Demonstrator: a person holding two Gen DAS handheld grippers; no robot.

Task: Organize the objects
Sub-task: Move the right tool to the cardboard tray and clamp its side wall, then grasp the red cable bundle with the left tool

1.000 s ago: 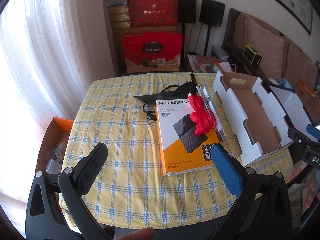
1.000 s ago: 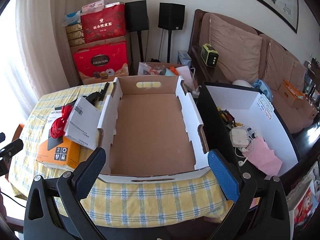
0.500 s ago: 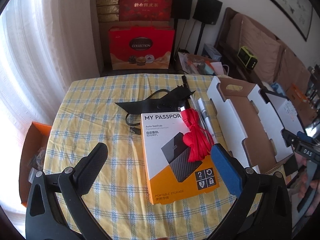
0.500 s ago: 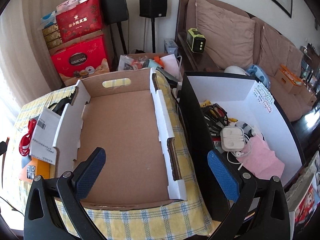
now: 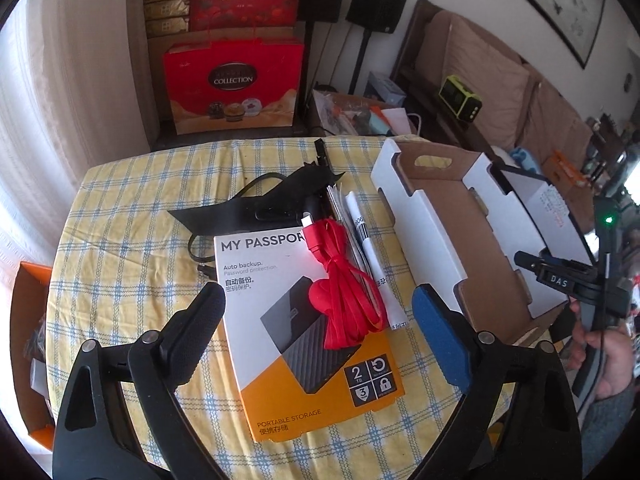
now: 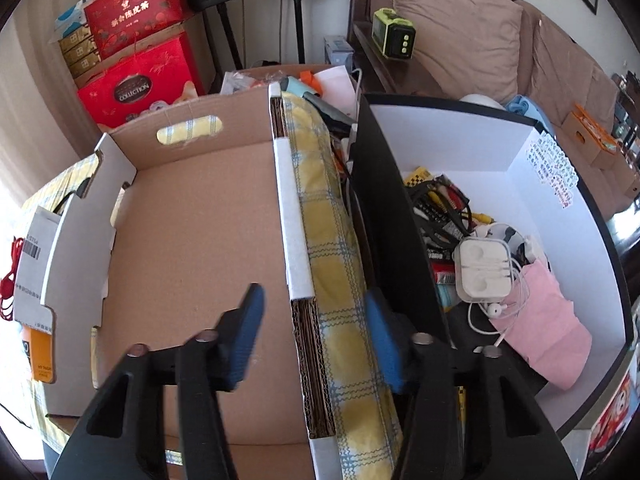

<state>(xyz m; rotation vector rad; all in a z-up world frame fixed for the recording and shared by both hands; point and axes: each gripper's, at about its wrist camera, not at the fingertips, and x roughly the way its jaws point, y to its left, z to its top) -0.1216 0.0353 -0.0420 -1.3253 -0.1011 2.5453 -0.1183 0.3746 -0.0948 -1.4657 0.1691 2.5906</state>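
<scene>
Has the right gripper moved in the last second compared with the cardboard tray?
Yes. The right gripper has shifted toward the cardboard tray's right wall, now straddling it; its jaws have just been closing, not yet pressing on the wall.

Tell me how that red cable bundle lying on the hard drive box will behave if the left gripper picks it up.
The red cable bundle is a flat cord tied at its middle, so it will probably sag and dangle, loops spreading. It looks light. It rests loose on the orange and white box, so a push would likely slide it off; the box looks stiff. The left gripper is open above both.
</scene>
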